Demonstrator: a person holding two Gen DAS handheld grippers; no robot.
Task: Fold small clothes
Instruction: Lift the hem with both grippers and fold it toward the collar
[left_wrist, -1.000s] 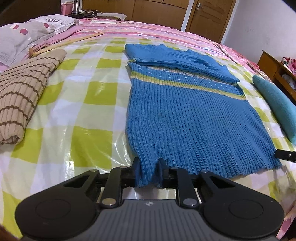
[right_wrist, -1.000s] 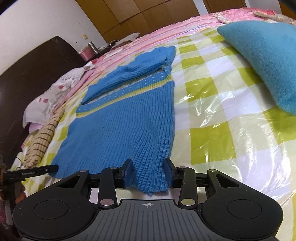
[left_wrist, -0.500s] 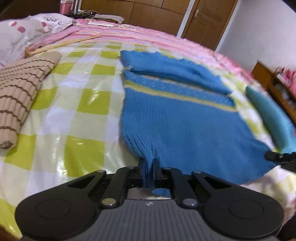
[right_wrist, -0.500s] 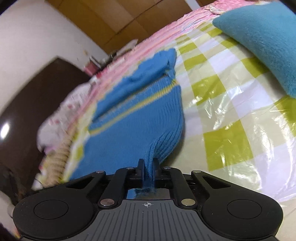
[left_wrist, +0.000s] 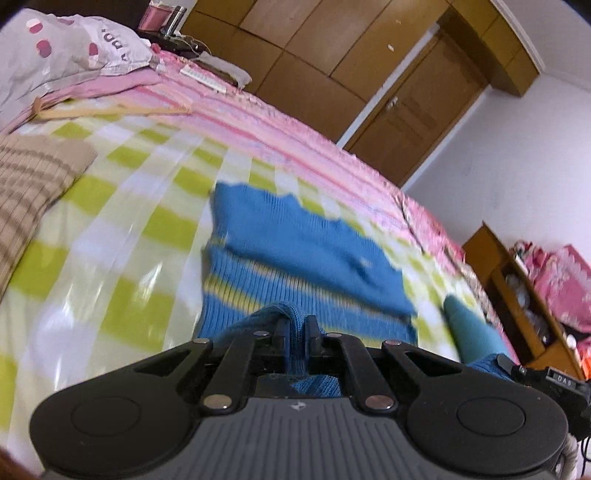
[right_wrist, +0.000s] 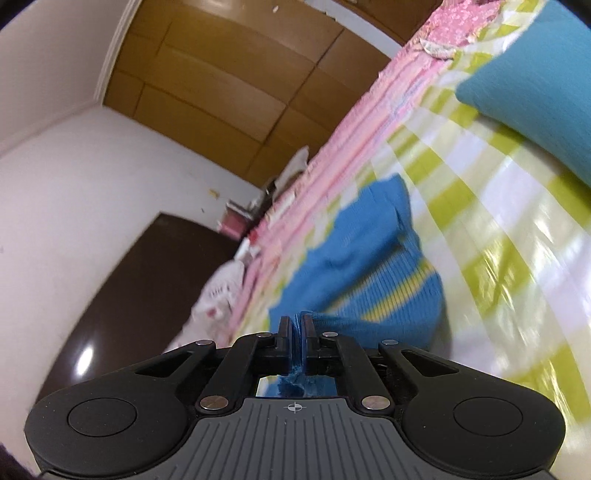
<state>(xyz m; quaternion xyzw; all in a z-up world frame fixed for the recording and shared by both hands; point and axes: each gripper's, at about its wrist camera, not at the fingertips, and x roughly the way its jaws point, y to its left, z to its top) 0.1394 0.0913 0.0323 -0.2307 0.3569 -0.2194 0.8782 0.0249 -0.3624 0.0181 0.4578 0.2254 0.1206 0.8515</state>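
Your bed, under its glossy green-and-white checked plastic sheet (left_wrist: 122, 236), fills both views, pink striped bedding (left_wrist: 280, 129) along its far side. On the sheet lies the blue ribbed knit sweater with a yellow stripe (left_wrist: 295, 251), sleeves folded across its chest, its near hem lifted off the sheet. A teal cushion (right_wrist: 535, 85) sits right of it, a folded beige striped knit (left_wrist: 26, 184) left. Your left gripper (left_wrist: 296, 325) is clamped on one hem corner; your right gripper (right_wrist: 296, 323) pinches the other.

The sweater (left_wrist: 295, 251) lay on the bed (left_wrist: 122, 229), a striped garment (left_wrist: 29, 184) to its left, a cushion (left_wrist: 469, 328) right.
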